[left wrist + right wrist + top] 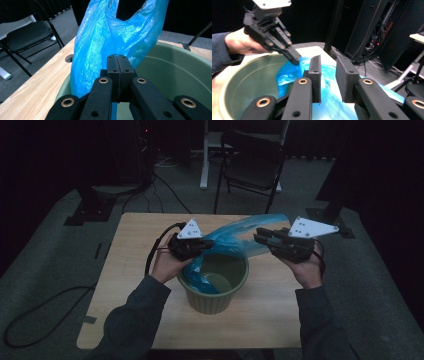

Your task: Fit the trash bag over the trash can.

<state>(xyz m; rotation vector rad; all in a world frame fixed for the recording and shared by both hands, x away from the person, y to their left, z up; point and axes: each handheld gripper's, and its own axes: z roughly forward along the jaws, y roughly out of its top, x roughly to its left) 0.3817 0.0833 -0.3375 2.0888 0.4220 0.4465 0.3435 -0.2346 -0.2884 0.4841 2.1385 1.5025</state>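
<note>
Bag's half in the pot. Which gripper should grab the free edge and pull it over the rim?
Right. The right gripper is open just above the loose blue plastic bag, while the left gripper is already shut on it at the green pot rim.

1. Your left gripper [207, 245] and right gripper [261, 238] are black, each topped by a pale grey plate dotted with dark holes.
2. The jaw arms carry brass-coloured rings in both gripper views.
3. The plastic bag [112, 32] is translucent bright blue.
4. The pot [212, 301] is plain olive green.
5. The table [130, 270] is light wood grain.
6. Your sleeves [132, 320] are dark grey.
7. The folding chair [252, 162] is black.
</note>
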